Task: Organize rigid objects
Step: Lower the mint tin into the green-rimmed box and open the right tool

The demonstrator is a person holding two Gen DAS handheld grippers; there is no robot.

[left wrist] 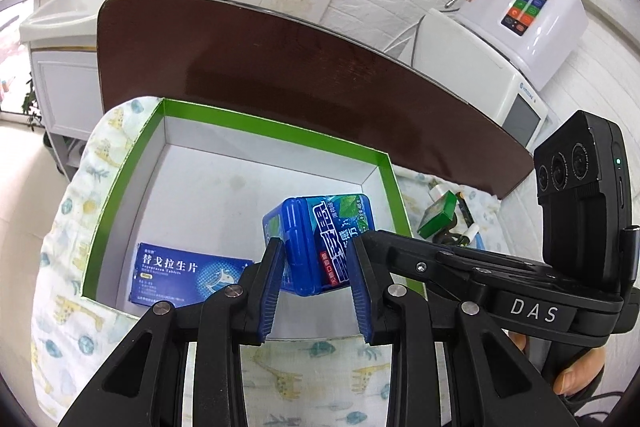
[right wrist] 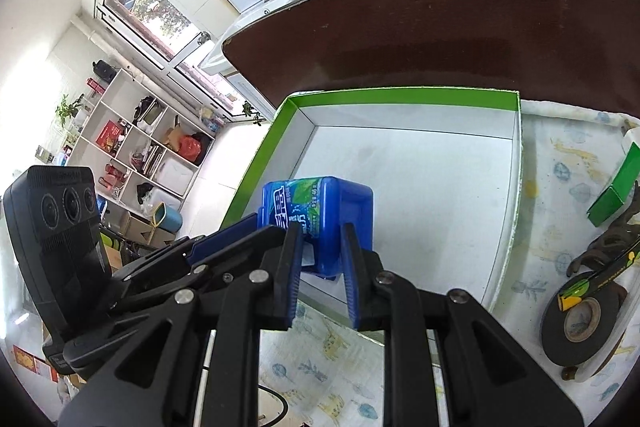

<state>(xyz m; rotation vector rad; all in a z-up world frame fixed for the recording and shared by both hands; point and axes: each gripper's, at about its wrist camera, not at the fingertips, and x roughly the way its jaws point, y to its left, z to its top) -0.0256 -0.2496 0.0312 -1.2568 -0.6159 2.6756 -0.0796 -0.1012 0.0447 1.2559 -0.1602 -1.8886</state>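
Observation:
A blue plastic gum box (left wrist: 320, 243) hangs over the white floor of a green-rimmed tray (left wrist: 276, 127). My left gripper (left wrist: 316, 267) has both pads around the box's sides. My right gripper (right wrist: 320, 247) is shut on the same blue gum box (right wrist: 320, 219) from the other side. The right gripper's body (left wrist: 460, 267) shows in the left wrist view, touching the box. A flat blue medicine carton (left wrist: 188, 275) lies in the tray's near left corner. The tray's rim also shows in the right wrist view (right wrist: 400, 93).
The tray rests on a giraffe-print cloth (left wrist: 72, 235) over a dark brown table (left wrist: 280, 59). Right of the tray lie a small green box (right wrist: 616, 187), a roll of black tape (right wrist: 580, 323) and a dark bracket (right wrist: 608, 247). A white appliance (left wrist: 520, 19) stands behind the table.

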